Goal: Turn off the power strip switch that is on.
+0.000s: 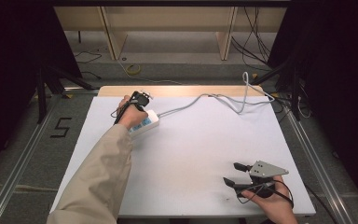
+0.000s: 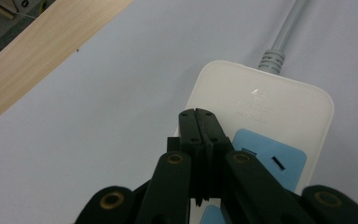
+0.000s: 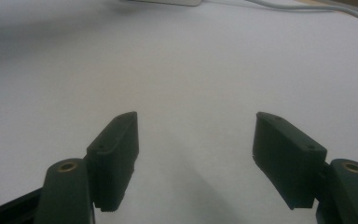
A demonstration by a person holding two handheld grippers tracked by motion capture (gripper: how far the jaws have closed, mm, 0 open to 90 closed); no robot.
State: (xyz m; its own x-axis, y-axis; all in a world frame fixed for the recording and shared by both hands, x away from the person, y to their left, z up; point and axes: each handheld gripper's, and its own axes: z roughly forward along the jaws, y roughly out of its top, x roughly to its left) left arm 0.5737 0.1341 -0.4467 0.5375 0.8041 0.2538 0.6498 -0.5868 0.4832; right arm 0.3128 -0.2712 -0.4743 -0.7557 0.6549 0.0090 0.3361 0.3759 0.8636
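The left claw (image 2: pixel 198 122), jaws pressed together on nothing, is hovering over the white power strip (image 2: pixel 261 116) lying at the worktop's (image 1: pixel 191 149) back left. The left gripper view is showing its blue socket face (image 2: pixel 268 161) and grey cable (image 1: pixel 200 100). The right claw (image 3: pixel 196 158) is resting spread, well apart near the front right.

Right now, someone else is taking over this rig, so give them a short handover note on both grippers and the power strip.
Left gripper: jaws shut with nothing between them, tips over the white power strip beside its blue socket panel; contact can't be judged.
Right gripper: open, holding nothing, low over the bare white table at the near right.
Power strip: at the far left of the table, its grey cable trailing off the far right edge.
Done: nothing plugged in.
Left: likely working the strip; the right gripper is free.
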